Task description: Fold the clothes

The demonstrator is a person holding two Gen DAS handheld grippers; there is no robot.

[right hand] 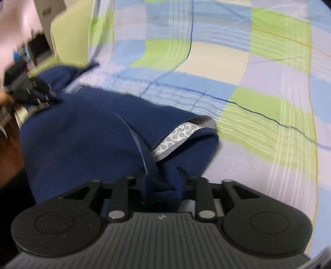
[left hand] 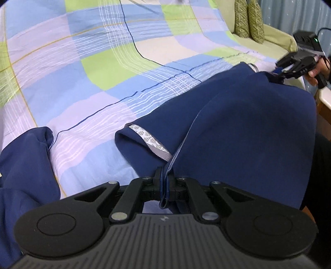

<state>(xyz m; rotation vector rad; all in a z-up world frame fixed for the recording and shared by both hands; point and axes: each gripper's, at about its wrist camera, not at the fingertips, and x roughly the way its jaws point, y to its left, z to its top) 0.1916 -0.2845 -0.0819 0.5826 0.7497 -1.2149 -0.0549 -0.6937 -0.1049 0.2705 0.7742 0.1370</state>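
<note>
A navy blue garment (left hand: 244, 115) with a grey patterned inner band (left hand: 149, 142) hangs stretched between both grippers over the bed. My left gripper (left hand: 164, 175) is shut on its edge at the bottom of the left wrist view. My right gripper (right hand: 161, 182) is shut on a bunched corner of the same garment (right hand: 82, 134). The right gripper also shows at the far right of the left wrist view (left hand: 279, 71), and the left gripper at the far left of the right wrist view (right hand: 47, 97). Another part of the navy cloth (left hand: 22, 165) lies at the lower left.
A checked blue, green and lilac bedspread (left hand: 103, 62) covers the bed under the garment. Two green patterned pillows (left hand: 250, 18) stand at the back right against a pale green headboard (left hand: 277, 37). A wooden bedside edge (left hand: 324, 107) is at the right.
</note>
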